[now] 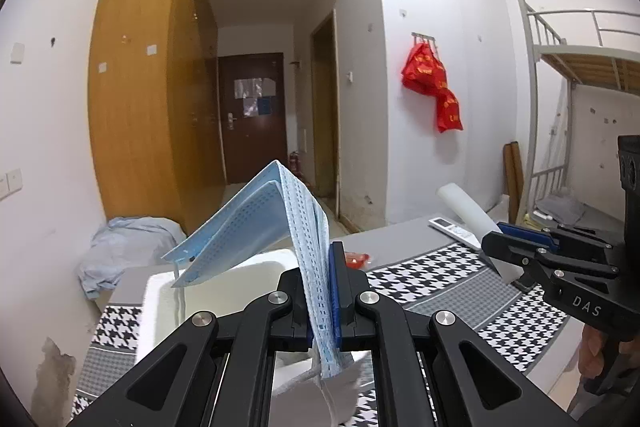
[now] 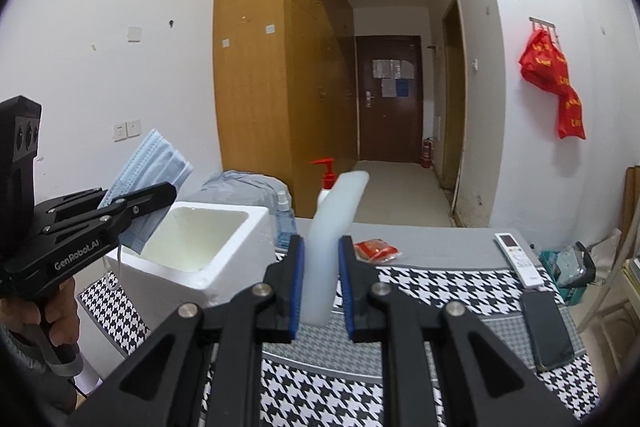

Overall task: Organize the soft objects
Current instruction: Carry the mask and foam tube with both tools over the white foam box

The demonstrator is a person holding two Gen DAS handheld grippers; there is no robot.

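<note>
My left gripper [image 1: 320, 291] is shut on a stack of blue face masks [image 1: 256, 227], holding them above the white foam box [image 1: 160, 291]. The same masks [image 2: 156, 163] and left gripper [image 2: 160, 193] show in the right wrist view, over the near left rim of the foam box [image 2: 224, 259]. My right gripper [image 2: 322, 287] is shut on a white foam strip [image 2: 336, 223] that stands upright above the houndstooth tablecloth [image 2: 440, 291]. The strip [image 1: 468, 211] and right gripper [image 1: 496, 247] also show at the right of the left wrist view.
On the table lie a red packet [image 2: 376, 250], a white remote [image 2: 518, 259] and a dark phone [image 2: 550, 331]. A red-pump bottle [image 2: 326, 175] and a spray bottle [image 2: 283, 215] stand behind the box. Blue cloth [image 1: 120, 247] lies beyond the table.
</note>
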